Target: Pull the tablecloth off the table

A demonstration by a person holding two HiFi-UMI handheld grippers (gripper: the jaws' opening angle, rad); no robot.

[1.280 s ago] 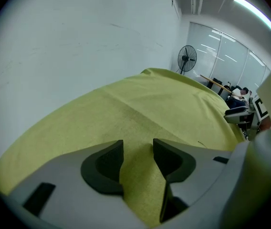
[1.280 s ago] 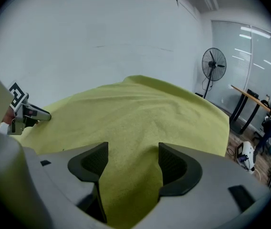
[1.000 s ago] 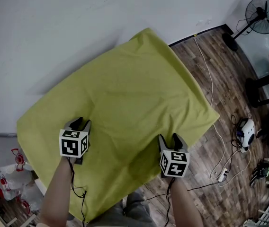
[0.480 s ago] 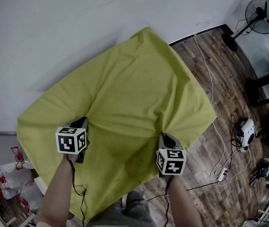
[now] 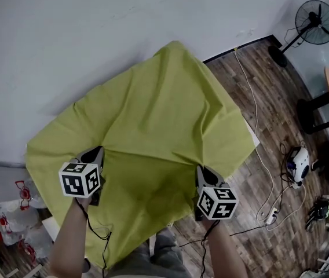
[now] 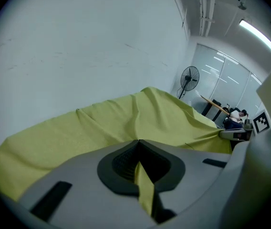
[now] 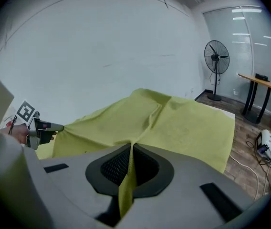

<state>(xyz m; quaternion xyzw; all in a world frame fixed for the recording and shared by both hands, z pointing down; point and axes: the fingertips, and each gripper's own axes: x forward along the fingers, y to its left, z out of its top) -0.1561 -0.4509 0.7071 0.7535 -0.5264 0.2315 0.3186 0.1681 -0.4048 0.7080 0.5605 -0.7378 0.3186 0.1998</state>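
Tablecloth (image 5: 164, 103), apparently tented, pinched in left gripper (image 5: 97, 152) and right gripper (image 5: 201, 170).

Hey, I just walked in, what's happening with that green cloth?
A person holds a gripper in each hand. The left gripper and the right gripper are each shut on a pinch of the yellow-green tablecloth near its front edge, drawing it into ridges. The cloth covers almost all of the table; only one white corner shows.
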